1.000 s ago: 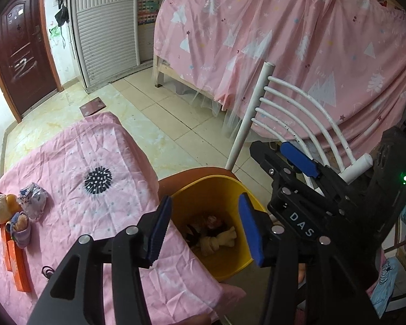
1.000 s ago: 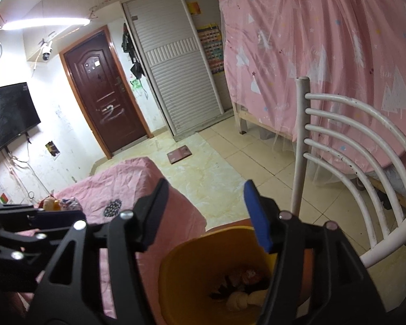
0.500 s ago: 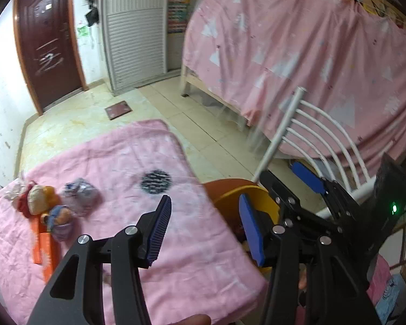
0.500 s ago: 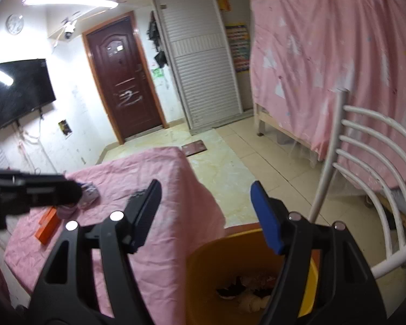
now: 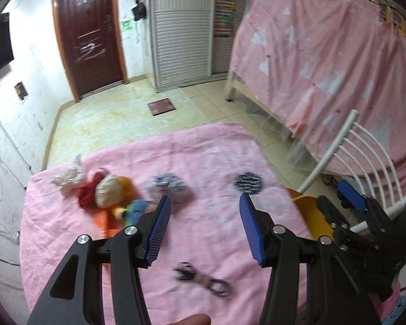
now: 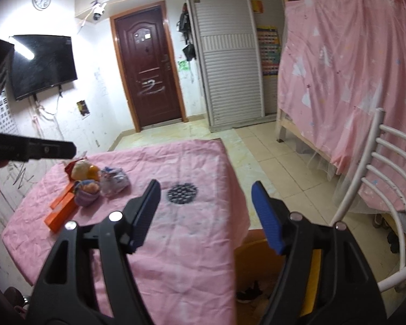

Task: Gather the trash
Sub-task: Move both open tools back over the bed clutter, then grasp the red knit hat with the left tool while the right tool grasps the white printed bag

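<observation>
Left wrist: left gripper (image 5: 204, 226) tilted downward

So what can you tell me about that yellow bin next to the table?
The yellow bin looks like smooth plastic, open at the top. It stands low beside the right edge of the pink-covered table, in front of the white chair. The right gripper hides most of it. Some dark and pale scraps lie at its bottom. Nothing grips it.
</observation>
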Motion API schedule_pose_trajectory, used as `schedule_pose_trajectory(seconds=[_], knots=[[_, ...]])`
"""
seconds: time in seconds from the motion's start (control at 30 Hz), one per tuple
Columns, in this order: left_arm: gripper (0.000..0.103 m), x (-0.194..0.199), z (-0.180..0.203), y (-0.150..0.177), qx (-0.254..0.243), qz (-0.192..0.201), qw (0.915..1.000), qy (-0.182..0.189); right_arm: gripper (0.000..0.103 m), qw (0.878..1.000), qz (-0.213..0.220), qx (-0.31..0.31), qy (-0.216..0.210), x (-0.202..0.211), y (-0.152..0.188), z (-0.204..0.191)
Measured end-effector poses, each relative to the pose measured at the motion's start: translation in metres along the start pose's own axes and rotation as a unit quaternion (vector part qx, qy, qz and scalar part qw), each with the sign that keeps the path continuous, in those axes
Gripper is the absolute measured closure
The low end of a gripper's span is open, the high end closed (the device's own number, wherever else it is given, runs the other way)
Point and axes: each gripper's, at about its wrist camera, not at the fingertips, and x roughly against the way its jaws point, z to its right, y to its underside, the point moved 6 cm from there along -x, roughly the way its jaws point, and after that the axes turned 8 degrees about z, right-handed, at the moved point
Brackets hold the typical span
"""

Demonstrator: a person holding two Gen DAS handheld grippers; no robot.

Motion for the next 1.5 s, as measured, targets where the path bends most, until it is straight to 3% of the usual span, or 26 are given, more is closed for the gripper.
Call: schedule_pose_trajectory(seconds=[0.37, 0.73, 1.1, 1.4, 1.43, 1.5], knots=[[0.057, -0.009, -0.098, -0.002, 0.050, 0.000, 0.9977, -0.047, 0.029, 0.997, -0.027, 0.020, -0.064, -0.032, 0.003, -0.064], [0.057, -0.056, -0.170, 0.006, 0.137, -0.026, 0.9889, -0.051, 0.029, 0.990, -0.072, 0.054, -0.109, -0.083, 0.003, -0.132], [0.057, -0.099, -0.195, 0.013, 0.150, -0.051, 0.9871, -0.018, 0.028, 0.985, -0.116, 0.068, -0.112, -0.133, 0.007, -0.156], [0.058, -0.128, -0.202, 0.019, 0.195, -0.071, 0.9782, 0.003, 0.028, 0.980, -0.154, 0.070, -0.106, -0.164, 0.019, -0.162], [0.059, -0.131, -0.203, 0.021, 0.199, -0.074, 0.9772, 0.004, 0.028, 0.979, -0.158, 0.074, -0.104, -0.166, 0.021, -0.165], [0.074, -0.138, -0.202, 0.027, 0.203, -0.082, 0.9757, 0.008, 0.028, 0.978, -0.165, 0.081, -0.100, -0.170, 0.025, -0.167]])
